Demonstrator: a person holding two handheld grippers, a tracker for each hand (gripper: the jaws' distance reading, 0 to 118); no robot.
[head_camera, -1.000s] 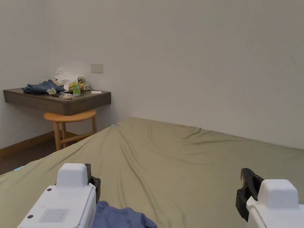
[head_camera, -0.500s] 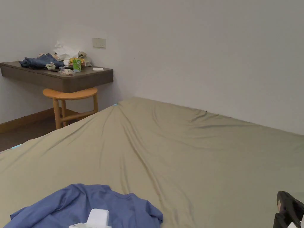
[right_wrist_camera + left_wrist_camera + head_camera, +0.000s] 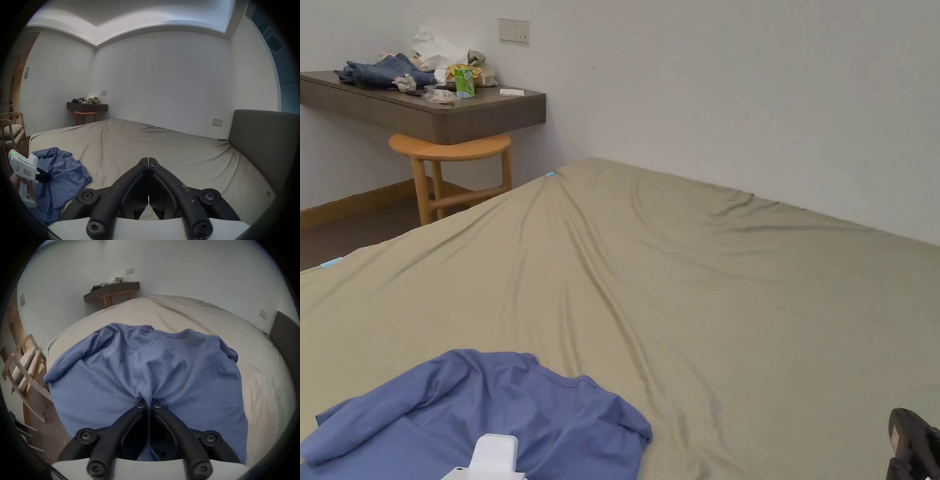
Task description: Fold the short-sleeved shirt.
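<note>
A blue short-sleeved shirt [image 3: 487,406] lies rumpled on the near left part of the olive-sheeted bed [image 3: 706,281]. In the left gripper view the shirt [image 3: 146,369] spreads out ahead, collar at the far side, and my left gripper [image 3: 148,401] is shut on a pinch of its near cloth. The right gripper view shows the shirt [image 3: 65,172] at the left with the left gripper [image 3: 42,175] at it, held by a hand. My right gripper [image 3: 148,160] hovers over bare sheet, jaws closed together with nothing between them. Its black tip [image 3: 915,447] shows at the head view's lower right.
A dark wall shelf [image 3: 444,112] with clothes and small items hangs at the far left, a wooden stool [image 3: 450,165] under it. A grey headboard [image 3: 263,142] bounds the bed's right side. A wooden chair [image 3: 11,129] stands off the bed's left edge.
The head camera has tilted down, so more of the shirt and bed show. Both grippers have dropped lower in the picture; the left one's white body now barely shows.
</note>
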